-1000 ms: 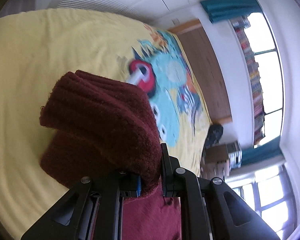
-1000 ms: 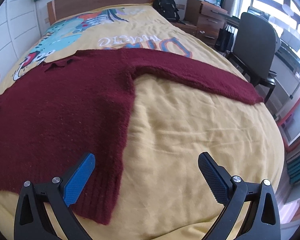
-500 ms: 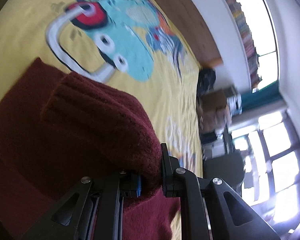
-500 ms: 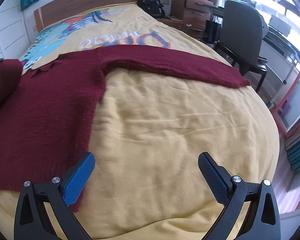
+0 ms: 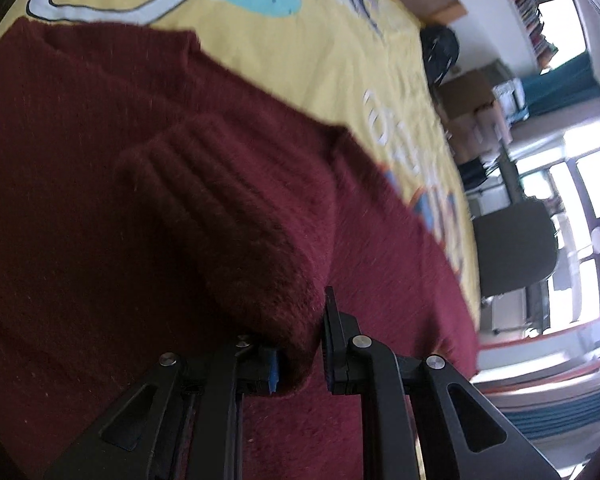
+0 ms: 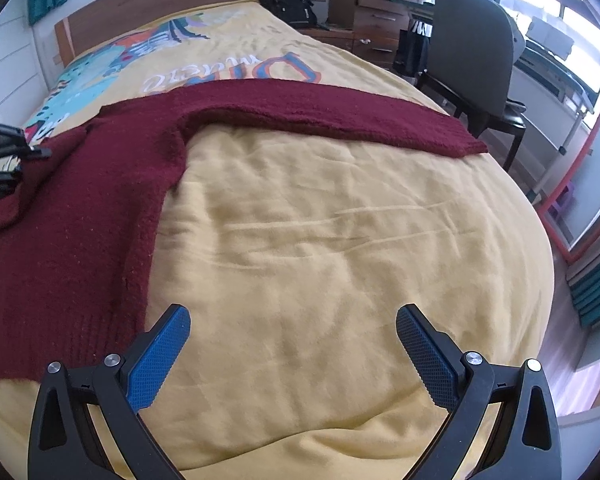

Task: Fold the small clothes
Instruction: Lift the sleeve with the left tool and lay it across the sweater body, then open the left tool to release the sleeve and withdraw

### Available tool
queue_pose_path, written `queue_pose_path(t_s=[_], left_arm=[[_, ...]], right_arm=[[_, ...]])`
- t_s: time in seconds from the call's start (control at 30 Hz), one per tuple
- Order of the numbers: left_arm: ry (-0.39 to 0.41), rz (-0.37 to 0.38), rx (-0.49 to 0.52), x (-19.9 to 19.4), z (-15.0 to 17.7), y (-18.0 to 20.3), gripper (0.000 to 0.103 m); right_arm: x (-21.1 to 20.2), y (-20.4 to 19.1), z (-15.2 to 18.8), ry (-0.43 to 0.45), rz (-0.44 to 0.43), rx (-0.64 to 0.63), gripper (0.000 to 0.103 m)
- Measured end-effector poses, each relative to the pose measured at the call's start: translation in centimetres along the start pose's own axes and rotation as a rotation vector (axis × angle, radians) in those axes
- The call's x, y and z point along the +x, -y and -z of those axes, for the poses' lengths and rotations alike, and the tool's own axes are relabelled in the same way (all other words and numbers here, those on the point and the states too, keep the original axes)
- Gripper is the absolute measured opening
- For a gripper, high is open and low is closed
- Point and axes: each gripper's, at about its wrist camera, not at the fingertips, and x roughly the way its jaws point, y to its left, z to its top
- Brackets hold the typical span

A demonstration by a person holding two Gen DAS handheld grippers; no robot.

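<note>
On bed (image 6: 340,240), left hand-held gripper (image 5: 300,344) pinching sleeve (image 5: 236,208)

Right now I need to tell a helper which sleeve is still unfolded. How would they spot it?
Start at the yellow bedspread. The maroon sweater lies on its left part. The free sleeve runs flat from it toward the grey chair; the other sleeve's ribbed cuff is pinched in the left gripper.

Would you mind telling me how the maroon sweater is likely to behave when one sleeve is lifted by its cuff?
Probably floppy: the cuff droops over the left gripper, whose jaws are opening. The thick, fuzzy knit of the maroon sweater likely grips rather than slips. The other sleeve lies limp on the bedspread, so it should drag.
</note>
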Motion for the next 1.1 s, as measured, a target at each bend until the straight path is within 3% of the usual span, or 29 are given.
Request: queue_pose_path(t_s=[0.27,0.33,0.5,0.67,1.1], left_arm=[[-0.009,-0.016,0.044,-2.1,2.1,-1.0,0.049],[0.006,-0.009,0.046,-3.2,2.4,-1.4,0.051],[0.065,0.02,-0.061,-4.7,1.1,-3.7,0.055],[0.052,0.0,-0.124,-3.7,-0.2,-4.7,0.055],[-0.035,0.121,0.05,-2.5,2.1,2.0,0.055]], right_arm=[[0.0,0.0,0.0,0.0,0.0,0.005,0.103],[0.0,0.0,0.0,-0.001,0.0,0.006,0.103],[0.0,-0.1,0.0,-0.001,0.0,-0.003,0.103],[0.0,-0.3,0.0,-0.001,0.0,-0.005,0.103],[-0.2,-0.4,-0.1,0.005,0.003,-0.008,0.103]])
